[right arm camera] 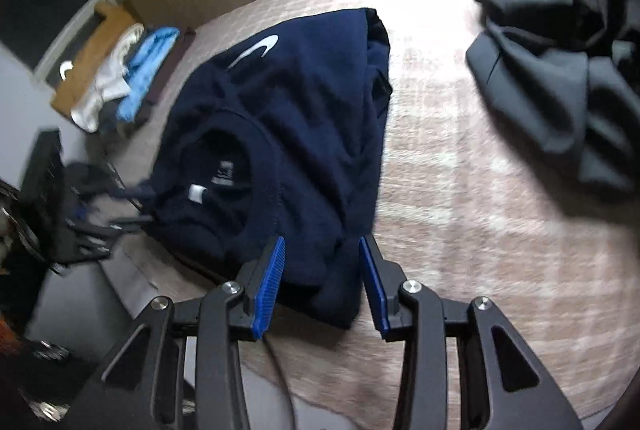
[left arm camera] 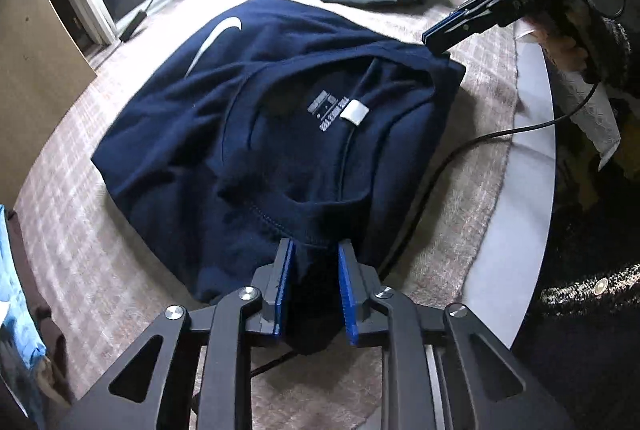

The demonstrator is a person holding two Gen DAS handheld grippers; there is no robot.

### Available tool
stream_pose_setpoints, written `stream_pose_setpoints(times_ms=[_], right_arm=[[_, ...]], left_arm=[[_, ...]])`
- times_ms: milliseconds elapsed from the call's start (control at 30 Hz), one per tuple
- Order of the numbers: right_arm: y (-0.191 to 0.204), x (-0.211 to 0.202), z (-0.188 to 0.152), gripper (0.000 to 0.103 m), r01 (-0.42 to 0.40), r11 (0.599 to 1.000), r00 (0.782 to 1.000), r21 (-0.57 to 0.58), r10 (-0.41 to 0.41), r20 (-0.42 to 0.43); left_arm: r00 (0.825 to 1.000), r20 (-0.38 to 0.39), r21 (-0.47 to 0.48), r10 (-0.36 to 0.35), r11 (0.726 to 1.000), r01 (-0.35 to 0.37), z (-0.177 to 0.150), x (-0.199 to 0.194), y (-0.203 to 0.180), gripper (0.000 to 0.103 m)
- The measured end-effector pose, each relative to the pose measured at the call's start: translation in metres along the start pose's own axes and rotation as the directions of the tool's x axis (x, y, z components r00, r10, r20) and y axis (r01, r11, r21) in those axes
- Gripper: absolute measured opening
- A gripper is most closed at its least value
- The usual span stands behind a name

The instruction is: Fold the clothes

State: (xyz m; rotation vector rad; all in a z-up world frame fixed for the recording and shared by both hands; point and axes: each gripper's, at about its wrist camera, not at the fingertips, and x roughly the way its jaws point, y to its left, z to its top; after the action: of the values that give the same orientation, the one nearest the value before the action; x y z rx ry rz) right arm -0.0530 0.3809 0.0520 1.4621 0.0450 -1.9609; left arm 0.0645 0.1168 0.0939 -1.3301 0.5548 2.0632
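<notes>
While the navy shirt lies half-folded on the pale rug, we keep our left gripper and right gripper both parted, straddling its near edge.

My right gripper: fingers apart over navy sweatshirt on rug. Dark clothes pile beyond; left gripper, blurred, seemingly at its collar.
</notes>
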Motion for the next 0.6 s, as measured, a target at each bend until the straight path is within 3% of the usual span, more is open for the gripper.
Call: stream_pose_setpoints(times_ms=[67, 133, 333, 400, 467, 500, 533, 600], right_arm=[[-0.004, 0.002, 0.001, 0.034, -0.031, 0.999, 0.999, 0.033, 0.031, -0.013], [0.000, 0.004, -0.002, 0.007, -0.041, 0.999, 0.999, 0.019, 0.041, -0.029], [0.018, -0.023, 0.006, 0.007, -0.018, 0.995, 1.000, -0.093, 0.017, -0.012], [0.023, -0.030, 0.004, 0.007, 0.001, 0.989, 1.000, -0.146, -0.003, -0.015], [0.027, -0.019, -0.003, 0.012, 0.058, 0.977, 0.993, -0.206, -0.079, -0.091], [0.027, -0.011, -0.008, 0.014, 0.100, 0.967, 0.981, -0.234, -0.135, -0.137], [0.027, -0.007, -0.010, 0.014, 0.134, 0.959, 0.972, -0.248, -0.177, -0.157], [0.025, -0.015, -0.011, 0.014, 0.138, 0.964, 0.976, -0.228, -0.172, -0.137]], left_arm=[[1.000, 0.013, -0.026, -0.020, 0.999, 0.021, 0.001, -0.003, 0.004, 0.014], [0.999, 0.026, -0.051, -0.044, 0.998, 0.045, 0.002, -0.007, 0.009, 0.013], [0.992, 0.108, -0.077, -0.063, 0.995, 0.071, 0.008, -0.043, 0.011, 0.012], [0.994, 0.072, -0.062, -0.082, 0.994, 0.087, -0.002, -0.032, 0.002, 0.018], [0.995, 0.029, -0.048, -0.099, 0.994, 0.100, -0.012, -0.020, -0.007, 0.019], [0.996, -0.039, -0.042, -0.085, 0.996, 0.084, -0.017, -0.009, -0.010, 0.019], [0.996, -0.058, -0.036, -0.061, 0.998, 0.059, -0.019, -0.008, -0.012, 0.019], [0.998, -0.048, -0.046, -0.041, 0.998, 0.038, -0.019, -0.016, -0.013, 0.018]])
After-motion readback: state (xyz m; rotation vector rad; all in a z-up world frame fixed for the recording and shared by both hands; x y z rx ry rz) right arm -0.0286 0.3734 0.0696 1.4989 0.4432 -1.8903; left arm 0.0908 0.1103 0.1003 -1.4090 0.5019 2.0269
